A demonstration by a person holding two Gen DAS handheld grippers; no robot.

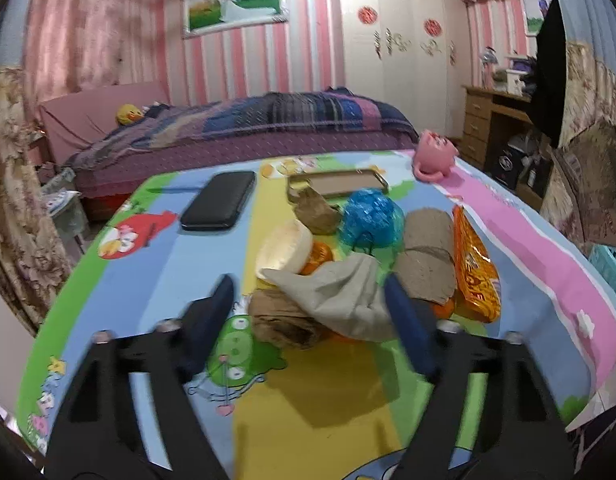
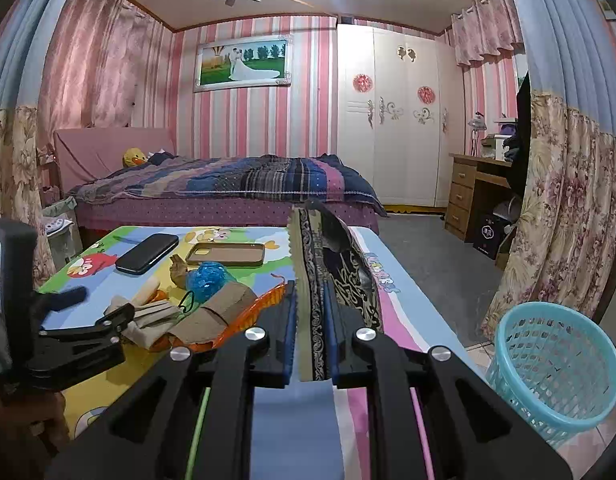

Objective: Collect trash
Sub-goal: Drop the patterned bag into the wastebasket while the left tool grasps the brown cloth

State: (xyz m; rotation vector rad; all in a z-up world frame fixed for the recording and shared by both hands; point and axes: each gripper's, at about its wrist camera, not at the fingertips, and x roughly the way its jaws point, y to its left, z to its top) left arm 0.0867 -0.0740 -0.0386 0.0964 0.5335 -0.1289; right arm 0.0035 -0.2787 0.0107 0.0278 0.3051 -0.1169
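A heap of trash lies on the cartoon-print table (image 1: 155, 280): grey crumpled paper (image 1: 340, 296), brown paper (image 1: 283, 320), cardboard pieces (image 1: 428, 264), a blue plastic wad (image 1: 370, 216), an orange wrapper (image 1: 474, 268) and a cream cup (image 1: 283, 246). My left gripper (image 1: 310, 296) is open, its fingers either side of the grey and brown paper. My right gripper (image 2: 310, 312) is shut on a dark patterned wrapper (image 2: 340, 256), held above the table's right part. The left gripper (image 2: 103, 312) also shows in the right wrist view.
A black phone (image 1: 219, 200) and a phone case (image 1: 340, 184) lie at the table's far side, a pink pig mug (image 1: 434, 154) at the far right corner. A light blue mesh basket (image 2: 556, 364) stands on the floor right of the table. A bed (image 2: 227, 188) lies behind.
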